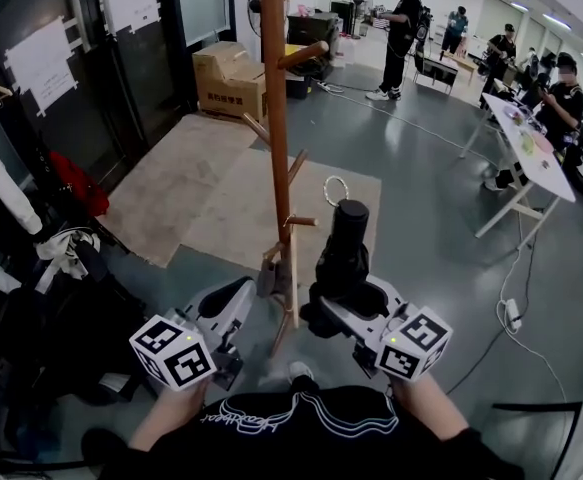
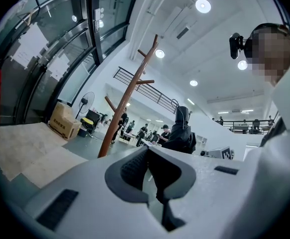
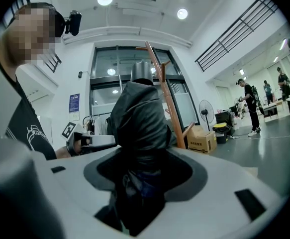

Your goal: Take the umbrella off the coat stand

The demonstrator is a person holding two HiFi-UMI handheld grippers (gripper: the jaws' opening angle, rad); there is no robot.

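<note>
Head view: left gripper (image 1: pixel 239 298) is hanging idle, jaws together on nothing. Coat stand (image 1: pixel 275 118) is standing just beyond it. Right gripper (image 1: pixel 336 313) is clamping the folded umbrella (image 1: pixel 347 243) upright, apparently clear of the stand, beside a low peg (image 1: pixel 301 221). Risks: wrist loop (image 1: pixel 336 190) snagging that peg; slick fabric sliding through the pads.
</note>
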